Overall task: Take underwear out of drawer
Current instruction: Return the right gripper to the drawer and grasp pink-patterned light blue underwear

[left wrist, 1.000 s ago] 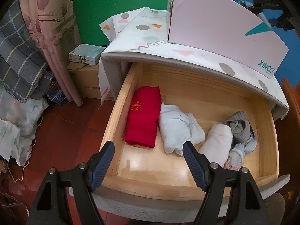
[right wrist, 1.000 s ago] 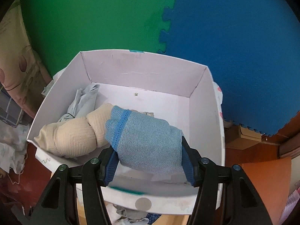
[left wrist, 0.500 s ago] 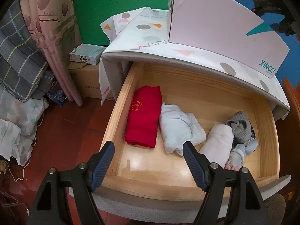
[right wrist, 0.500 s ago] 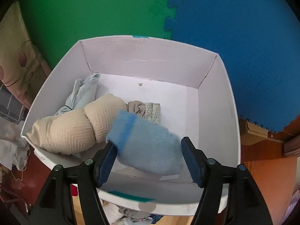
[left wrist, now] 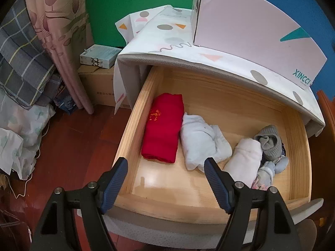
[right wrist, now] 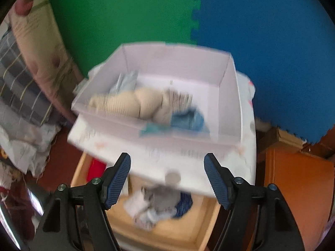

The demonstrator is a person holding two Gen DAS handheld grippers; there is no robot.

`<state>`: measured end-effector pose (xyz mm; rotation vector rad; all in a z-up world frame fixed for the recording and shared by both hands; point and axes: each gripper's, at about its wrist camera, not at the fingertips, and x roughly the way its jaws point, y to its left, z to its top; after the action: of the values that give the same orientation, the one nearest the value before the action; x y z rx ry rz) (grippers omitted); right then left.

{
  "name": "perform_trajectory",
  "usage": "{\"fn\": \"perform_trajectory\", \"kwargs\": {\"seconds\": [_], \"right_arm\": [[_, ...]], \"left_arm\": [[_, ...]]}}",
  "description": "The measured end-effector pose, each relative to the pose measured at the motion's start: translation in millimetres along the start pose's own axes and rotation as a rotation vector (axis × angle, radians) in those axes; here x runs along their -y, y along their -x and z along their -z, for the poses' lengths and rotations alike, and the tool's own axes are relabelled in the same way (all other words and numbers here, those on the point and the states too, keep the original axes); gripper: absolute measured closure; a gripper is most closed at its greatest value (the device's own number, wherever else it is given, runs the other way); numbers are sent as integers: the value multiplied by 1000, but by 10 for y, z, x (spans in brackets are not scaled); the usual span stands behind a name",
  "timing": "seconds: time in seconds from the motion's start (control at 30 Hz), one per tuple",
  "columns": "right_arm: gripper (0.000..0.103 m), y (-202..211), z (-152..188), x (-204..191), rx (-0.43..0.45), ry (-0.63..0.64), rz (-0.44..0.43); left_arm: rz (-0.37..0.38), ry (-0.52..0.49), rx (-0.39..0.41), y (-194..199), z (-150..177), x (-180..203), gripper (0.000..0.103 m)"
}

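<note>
A: Swinging toward the drawer [left wrist: 134, 142] next, I'd say — the right hand-held gripper [right wrist: 167, 177] is spreading its jaws with nothing between them, and the blue roll [right wrist: 188, 120] lies in the pale box [right wrist: 230, 96], touching the beige roll [right wrist: 125, 103].

B: Agreed, that drop looks complete. Where's the remaining underwear?

A: In the drawer. From the left wrist view: red folded piece [left wrist: 164, 129] at nine o'clock, white bundle [left wrist: 201, 142] touching it near the centre, pale pink roll [left wrist: 245, 159] at four o'clock, pressed against a grey sock ball [left wrist: 270, 142].

B: And the left hand-held gripper [left wrist: 166, 183]?

A: Released, empty, poised above the drawer's front edge.

B: So, the advice?

A: Pick one bundle only. I'd judge the pink roll nearest the right hand-held gripper. Come down steeply, straddle it across its narrow width, and close firmly so the roll doesn't unwind.

B: Risks?

A: Snagging the socks beside it. The right view is blurred, so line up before descending.
</note>
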<state>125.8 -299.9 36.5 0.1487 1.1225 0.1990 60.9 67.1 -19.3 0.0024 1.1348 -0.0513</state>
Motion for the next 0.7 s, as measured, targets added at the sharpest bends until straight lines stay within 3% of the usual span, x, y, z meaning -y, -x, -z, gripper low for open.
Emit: {"fn": "perform_trajectory", "kwargs": {"seconds": [0.13, 0.33, 0.47, 0.7], "right_arm": [[33, -249, 488, -85, -126, 32, 8], [36, -892, 988, -184, -323, -20, -21], [39, -1301, 1170, -283, -430, -93, -58], [43, -1793, 1257, -381, -508, -167, -61]], "left_arm": [[9, 24, -5, -8, -2, -34, 26], [10, 24, -6, -11, 3, -30, 26], [18, 31, -9, -18, -1, -42, 26], [35, 41, -6, -18, -7, -61, 26]]}}
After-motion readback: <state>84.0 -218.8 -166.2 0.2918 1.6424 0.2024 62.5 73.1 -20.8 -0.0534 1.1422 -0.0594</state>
